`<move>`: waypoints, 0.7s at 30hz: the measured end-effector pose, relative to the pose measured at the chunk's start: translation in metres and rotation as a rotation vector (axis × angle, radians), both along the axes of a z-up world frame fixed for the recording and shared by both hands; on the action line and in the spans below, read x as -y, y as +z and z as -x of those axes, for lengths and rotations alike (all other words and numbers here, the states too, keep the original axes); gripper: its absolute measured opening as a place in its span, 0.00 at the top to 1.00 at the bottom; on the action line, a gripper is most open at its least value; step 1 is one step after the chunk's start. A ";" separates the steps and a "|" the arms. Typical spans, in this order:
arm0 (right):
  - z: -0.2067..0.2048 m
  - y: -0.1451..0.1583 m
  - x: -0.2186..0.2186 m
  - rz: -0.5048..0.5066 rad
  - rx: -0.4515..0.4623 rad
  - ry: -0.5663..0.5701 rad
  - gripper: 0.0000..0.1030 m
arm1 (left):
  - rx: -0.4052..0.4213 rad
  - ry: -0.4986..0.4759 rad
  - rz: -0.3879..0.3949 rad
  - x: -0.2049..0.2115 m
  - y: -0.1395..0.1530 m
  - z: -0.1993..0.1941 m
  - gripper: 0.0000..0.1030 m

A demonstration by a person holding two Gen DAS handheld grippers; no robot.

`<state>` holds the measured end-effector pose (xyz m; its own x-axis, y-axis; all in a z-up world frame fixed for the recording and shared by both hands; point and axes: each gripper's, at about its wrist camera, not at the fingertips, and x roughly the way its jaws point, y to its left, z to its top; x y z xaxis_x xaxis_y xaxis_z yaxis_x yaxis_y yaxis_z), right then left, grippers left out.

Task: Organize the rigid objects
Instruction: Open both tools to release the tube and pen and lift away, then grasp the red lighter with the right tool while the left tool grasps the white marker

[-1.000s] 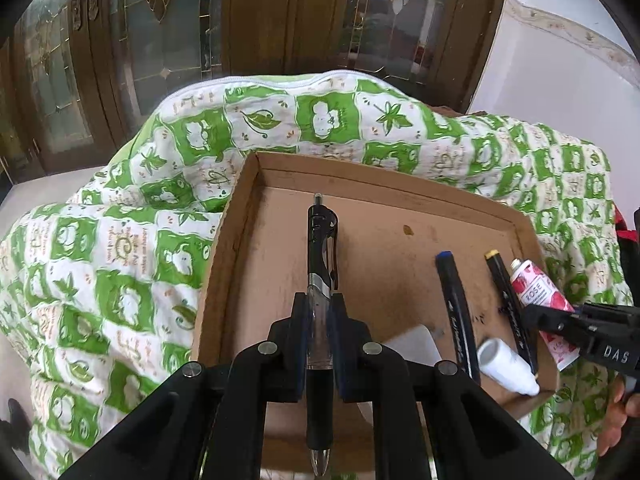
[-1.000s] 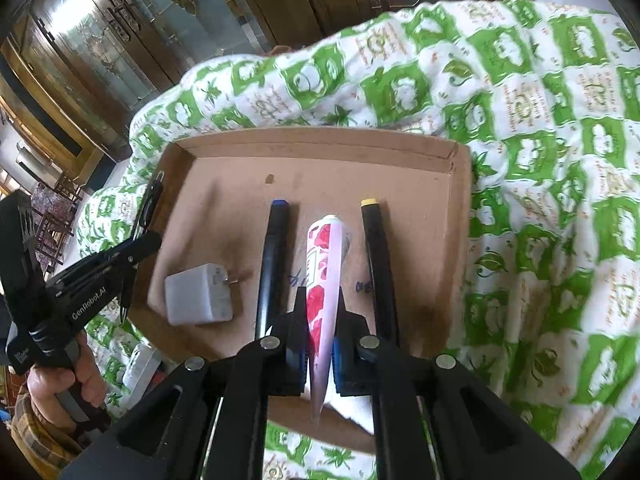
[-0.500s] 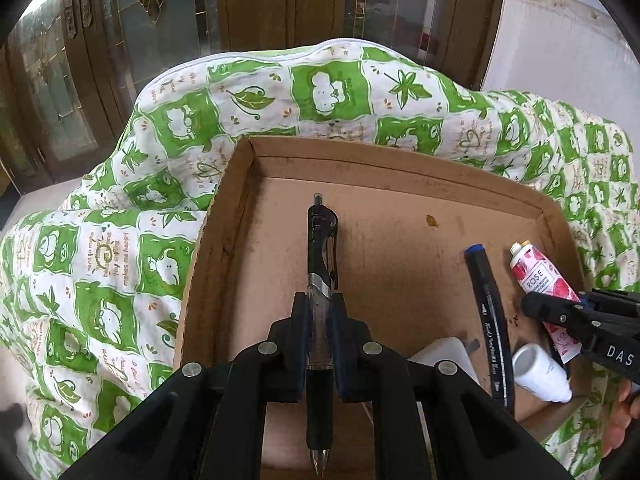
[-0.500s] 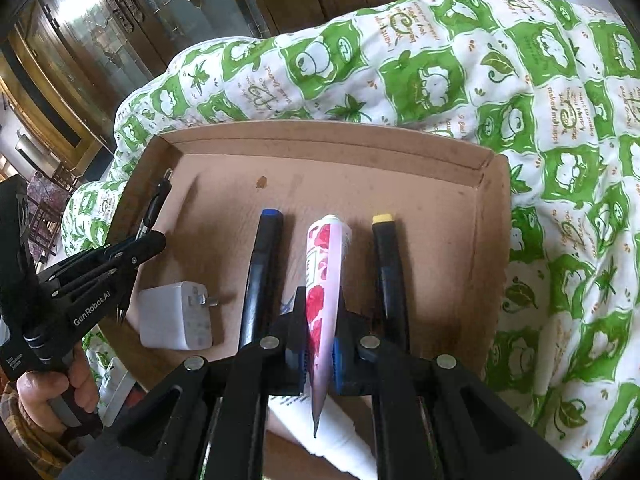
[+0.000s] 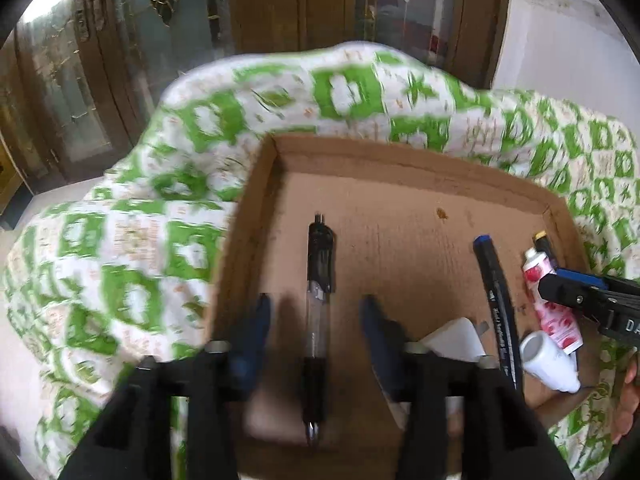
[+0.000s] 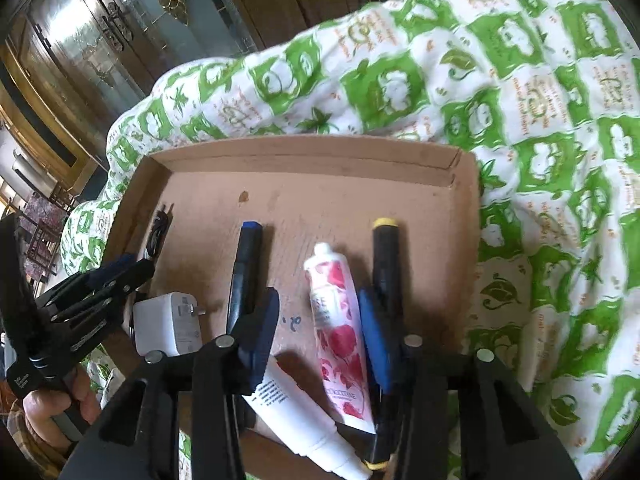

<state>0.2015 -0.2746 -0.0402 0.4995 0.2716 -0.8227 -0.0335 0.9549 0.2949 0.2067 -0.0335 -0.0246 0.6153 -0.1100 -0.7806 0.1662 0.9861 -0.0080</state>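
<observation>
A shallow cardboard tray (image 6: 304, 156) sits on a quilt (image 6: 560, 160) printed with green and white squares, with dark wooden glass-fronted cabinets (image 6: 92, 40) behind it. At the tray's left side the left gripper (image 5: 316, 320) has its fingers (image 5: 256, 320) spread wide on either side of a black retractable pen (image 5: 318, 280), which lies flat on the cardboard with its clicker end pointing to the far wall; neither finger touches it. Just right of that gripper a white plug adapter (image 6: 168, 322) rests near the tray's front edge, its metal prongs pointing right. Next comes a black marker with a blue cap (image 6: 244, 268), lying lengthwise. Then the right gripper (image 6: 318, 328), its blue-padded fingers (image 6: 264, 332) also wide apart, straddles a rose-printed hand cream tube (image 6: 336, 328) that lies loose on the tray, cap toward the far wall, tilted slightly, and close to the right finger. A white tube (image 6: 296, 412) lies slantwise at the front edge, partly under the left finger of this gripper and touching the rose tube's crimped end. Furthest right, a black marker with a yellow cap (image 6: 386, 268) lies along the tray, just beside the rose tube and short of the right wall.
</observation>
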 end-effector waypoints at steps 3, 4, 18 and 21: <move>0.008 0.012 0.007 -0.013 0.016 -0.017 0.56 | 0.017 -0.008 0.037 -0.013 0.018 0.018 0.34; 0.009 0.016 0.008 -0.017 0.020 -0.024 0.55 | 0.019 -0.013 0.042 -0.019 0.024 0.025 0.33; 0.085 0.037 0.015 -0.070 -0.089 -0.073 0.45 | -0.050 0.042 0.186 -0.085 0.038 0.114 0.21; 0.101 0.033 0.005 -0.113 -0.128 -0.047 0.45 | -0.051 0.010 0.167 -0.083 0.038 0.125 0.21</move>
